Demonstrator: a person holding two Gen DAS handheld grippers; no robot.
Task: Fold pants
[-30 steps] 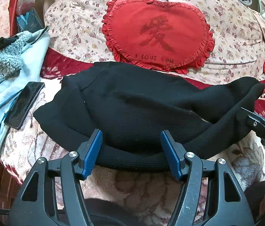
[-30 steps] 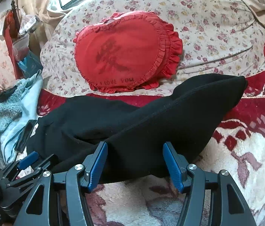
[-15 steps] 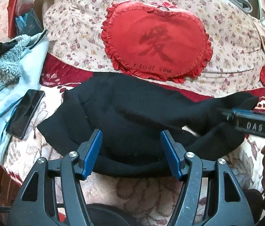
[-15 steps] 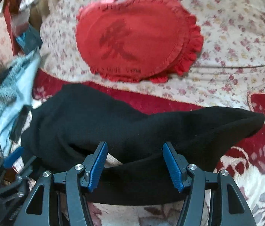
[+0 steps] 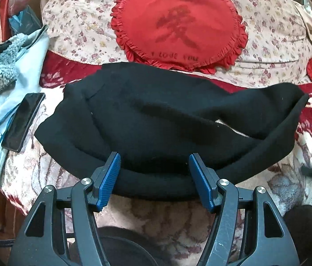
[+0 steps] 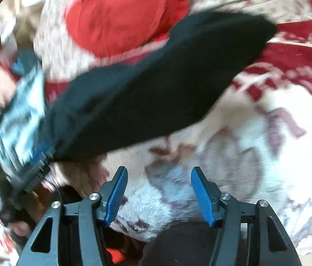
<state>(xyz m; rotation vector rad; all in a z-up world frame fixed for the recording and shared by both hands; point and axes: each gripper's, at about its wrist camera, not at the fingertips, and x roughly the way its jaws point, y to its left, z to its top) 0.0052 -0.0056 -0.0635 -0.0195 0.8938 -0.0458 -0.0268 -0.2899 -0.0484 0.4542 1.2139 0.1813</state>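
Black pants [image 5: 167, 122] lie folded in a wide bundle on a patterned bed cover, with a loose flap at the right end. My left gripper [image 5: 155, 177] is open, its blue pads on either side of the near rolled edge of the pants, holding nothing. In the blurred right wrist view the pants [image 6: 156, 88] lie up and to the left. My right gripper [image 6: 158, 190] is open and empty, over bare blanket, well back from the cloth. The left gripper [image 6: 34, 173] shows at the pants' left edge.
A red heart-shaped cushion [image 5: 178, 28] leans on a floral pillow [image 5: 78, 22] behind the pants. A dark phone [image 5: 23, 122] lies on pale blue fleece clothes [image 5: 5, 71] at the left. The red and cream blanket [image 6: 255, 155] stretches to the right.
My right gripper has pulled back fast from the pants' edge and swung right, blurring its view. The left gripper moved slightly closer to the near edge. The pants lie flatter.
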